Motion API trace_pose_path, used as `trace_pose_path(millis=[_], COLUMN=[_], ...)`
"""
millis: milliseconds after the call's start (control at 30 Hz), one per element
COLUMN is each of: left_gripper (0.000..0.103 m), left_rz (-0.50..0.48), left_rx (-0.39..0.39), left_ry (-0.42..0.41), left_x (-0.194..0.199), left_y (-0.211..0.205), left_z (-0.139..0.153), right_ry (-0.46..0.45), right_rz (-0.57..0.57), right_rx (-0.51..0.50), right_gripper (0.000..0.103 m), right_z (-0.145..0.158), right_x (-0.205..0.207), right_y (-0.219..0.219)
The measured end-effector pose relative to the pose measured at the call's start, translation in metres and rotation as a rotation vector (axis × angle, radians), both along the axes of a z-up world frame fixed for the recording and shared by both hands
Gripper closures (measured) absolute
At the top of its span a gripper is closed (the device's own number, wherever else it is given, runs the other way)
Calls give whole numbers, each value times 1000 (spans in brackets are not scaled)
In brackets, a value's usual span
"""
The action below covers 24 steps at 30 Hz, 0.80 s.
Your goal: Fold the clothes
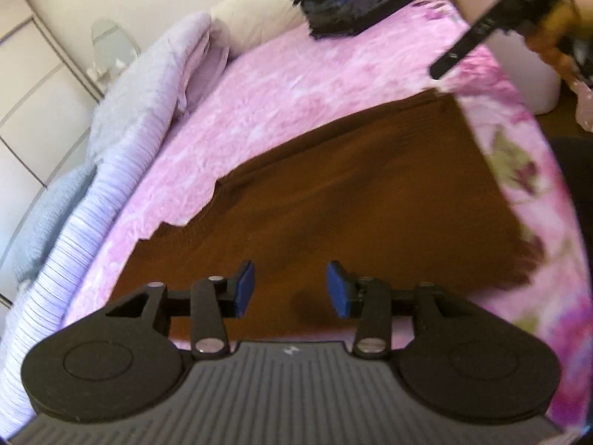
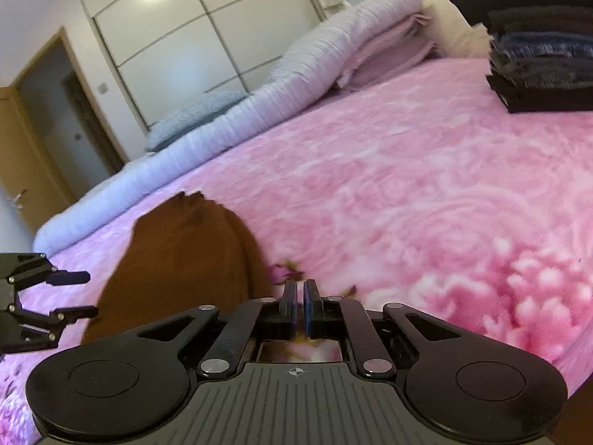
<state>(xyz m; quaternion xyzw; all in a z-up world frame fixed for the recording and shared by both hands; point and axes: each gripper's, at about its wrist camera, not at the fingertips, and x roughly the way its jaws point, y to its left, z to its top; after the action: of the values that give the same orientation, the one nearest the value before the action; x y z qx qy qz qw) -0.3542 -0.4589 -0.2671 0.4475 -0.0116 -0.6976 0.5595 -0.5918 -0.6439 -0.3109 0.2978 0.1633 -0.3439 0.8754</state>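
Observation:
A brown garment (image 1: 352, 193) lies spread flat on the pink flowered bedspread (image 1: 296, 78). My left gripper (image 1: 291, 289) hovers over its near edge, open, with nothing between the blue pads (image 1: 244, 289). The right wrist view shows the same garment (image 2: 178, 259) to the left and my left gripper (image 2: 81, 294) open beside it. My right gripper (image 2: 301, 307) is shut, pads almost touching, and I see no cloth between them. From the left wrist view, the right gripper (image 1: 463, 48) is held by a hand just above the garment's far right corner.
A stack of folded dark clothes (image 2: 541, 55) sits at the far right of the bed (image 2: 407, 185). A rolled lilac duvet (image 2: 296, 74) runs along the far side, with a cream pillow (image 1: 255, 18) behind. White wardrobe doors (image 2: 185, 37) and a wooden door (image 2: 37, 129) stand beyond.

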Motion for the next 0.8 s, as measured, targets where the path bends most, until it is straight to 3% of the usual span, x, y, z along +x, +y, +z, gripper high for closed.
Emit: trace_pose_path(millis=[200, 467, 500, 533, 567, 633, 733, 800], left_gripper=[59, 59, 59, 58, 57, 52, 52, 53], left_rz=[-40, -30, -51, -72, -93, -134, -176, -175], left_rx=[4, 22, 23, 24, 25, 29, 39, 47], left_ry=[-2, 12, 11, 9, 8, -7, -38, -5], left_x=[-28, -33, -35, -37, -38, -45, -56, -55], left_y=[41, 39, 40, 42, 43, 43, 37, 29], left_z=[-12, -22, -22, -22, -21, -23, -31, -32], right_ry=[69, 243, 265, 287, 309, 353, 429, 504], right_rz=[205, 454, 485, 517, 548, 610, 693, 743], right_rx=[-103, -308, -333, -359, -385, -436, -534, -651], right_gripper=[93, 90, 88, 78, 61, 43, 40, 40], right_z=[13, 1, 0, -2, -3, -6, -13, -22], right_x=[22, 63, 68, 73, 78, 89, 101, 108], right_y=[44, 94, 100, 106, 113, 125, 140, 148])
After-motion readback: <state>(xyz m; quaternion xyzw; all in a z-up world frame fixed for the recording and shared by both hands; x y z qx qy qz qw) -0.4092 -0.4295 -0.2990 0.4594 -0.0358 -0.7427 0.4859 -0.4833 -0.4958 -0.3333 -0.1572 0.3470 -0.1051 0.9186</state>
